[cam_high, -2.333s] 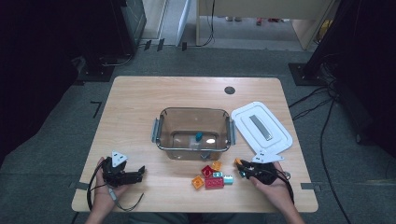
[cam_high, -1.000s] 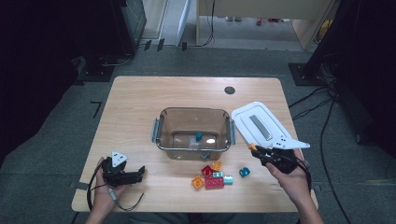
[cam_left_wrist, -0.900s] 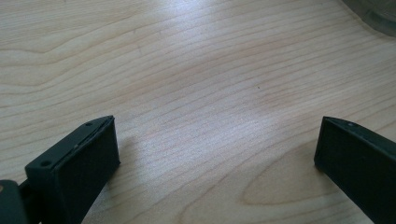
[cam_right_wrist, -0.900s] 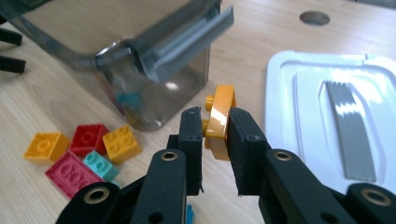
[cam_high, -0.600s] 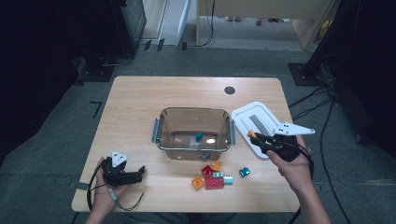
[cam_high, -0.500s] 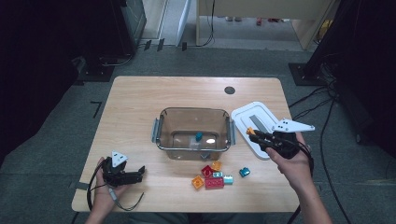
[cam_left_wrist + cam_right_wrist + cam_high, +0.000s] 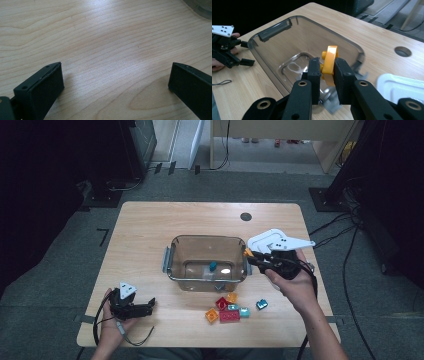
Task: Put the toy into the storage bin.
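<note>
Right gripper [image 7: 327, 72] holds an orange brick [image 7: 329, 65] between its jaws, pinched across the flat faces, studs pointing sideways. Brick sits above the near right rim of the clear bin [image 7: 207, 265], over the tabletop [image 7: 150, 235]. Judgement: brick is small, light, rigid plastic with smooth sides; likely to slip or twist if gripped near an edge, so a centred pinch on the broad faces suits it. Bin already holds a teal brick [image 7: 213, 266]. Loose bricks [image 7: 227, 308] lie in front of the bin. Left gripper [image 7: 131, 306] rests on the tabletop, jaws wide, nothing between them.
</note>
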